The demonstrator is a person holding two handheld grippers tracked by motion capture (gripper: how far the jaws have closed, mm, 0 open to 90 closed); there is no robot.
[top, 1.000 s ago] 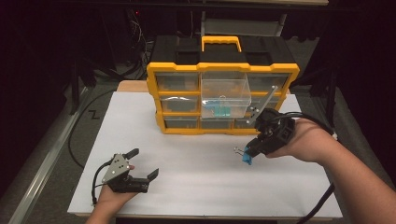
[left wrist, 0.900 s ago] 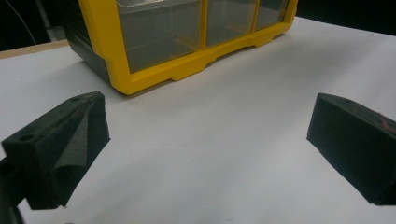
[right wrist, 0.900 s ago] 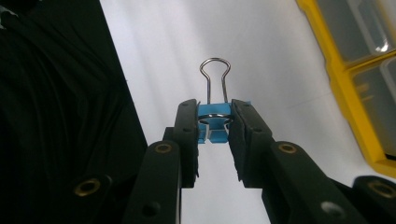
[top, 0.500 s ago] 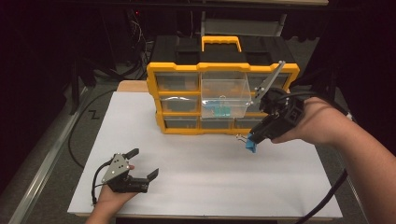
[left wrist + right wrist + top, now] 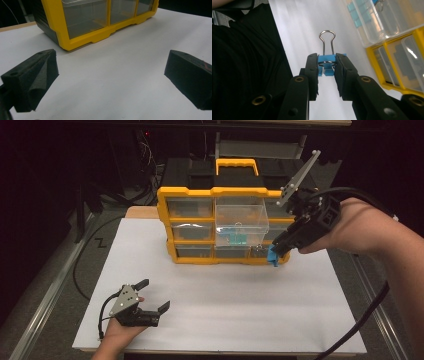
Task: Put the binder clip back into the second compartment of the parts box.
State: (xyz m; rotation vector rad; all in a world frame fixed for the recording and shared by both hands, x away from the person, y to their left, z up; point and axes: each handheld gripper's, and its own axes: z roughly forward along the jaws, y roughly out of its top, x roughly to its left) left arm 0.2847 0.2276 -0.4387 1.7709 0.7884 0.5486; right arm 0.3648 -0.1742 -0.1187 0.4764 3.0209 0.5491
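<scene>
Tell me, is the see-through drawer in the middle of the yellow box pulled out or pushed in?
Pulled out. The clear drawer sticks forward past the yellow organizer's front frame, while the drawers beside it sit flush. Blue clips show inside it.

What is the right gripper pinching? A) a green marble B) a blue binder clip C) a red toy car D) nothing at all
B, because in the right gripper view the right gripper has its two black jaws closed on a blue binder clip with silver wire handles, and the high view shows that blue clip held in front of the yellow organizer.
</scene>
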